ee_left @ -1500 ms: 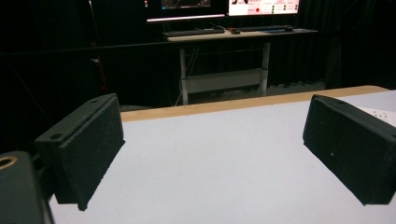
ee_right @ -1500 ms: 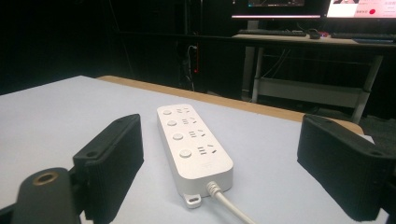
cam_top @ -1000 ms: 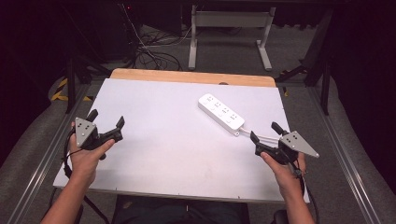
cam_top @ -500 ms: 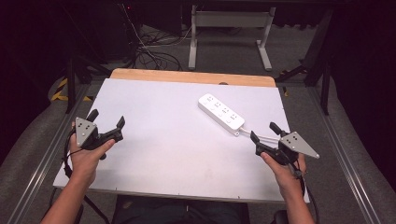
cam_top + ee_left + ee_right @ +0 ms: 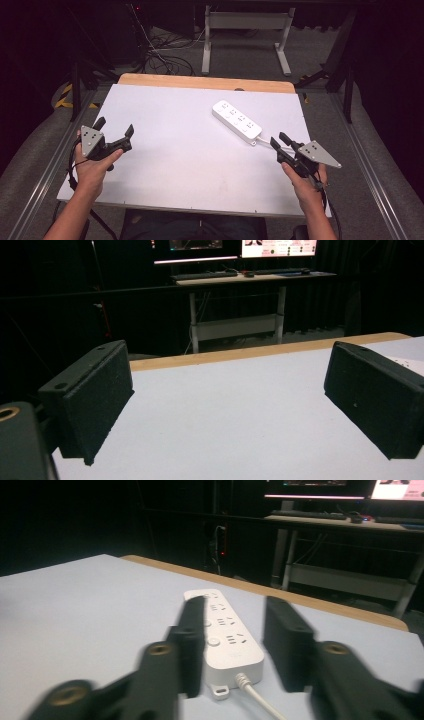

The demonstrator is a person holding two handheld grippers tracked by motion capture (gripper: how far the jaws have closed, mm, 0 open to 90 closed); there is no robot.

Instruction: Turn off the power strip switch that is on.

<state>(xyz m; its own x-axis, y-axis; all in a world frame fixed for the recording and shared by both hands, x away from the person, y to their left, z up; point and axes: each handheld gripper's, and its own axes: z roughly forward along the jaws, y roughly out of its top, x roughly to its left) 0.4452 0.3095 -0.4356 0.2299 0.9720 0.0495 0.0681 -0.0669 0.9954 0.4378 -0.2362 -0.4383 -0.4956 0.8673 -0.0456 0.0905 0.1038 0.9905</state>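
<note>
A white power strip lies flat on the white table, right of centre, with its cable leaving the near end. My right gripper hovers just short of that end, open with a narrow gap between its jaws and nothing in it. In the right gripper view the power strip lies ahead beyond the blurred jaws of the right gripper, cable toward me. My left gripper stays near the table's left edge, wide open and empty. The left gripper faces bare tabletop.
A wooden strip runs along the table's far edge. Beyond it stand a metal desk frame and floor cables. Metal rails flank the table. A desk with monitors stands farther back.
The right gripper's jaws have narrowed and blur in its own view. The left gripper and the power strip have not moved.
</note>
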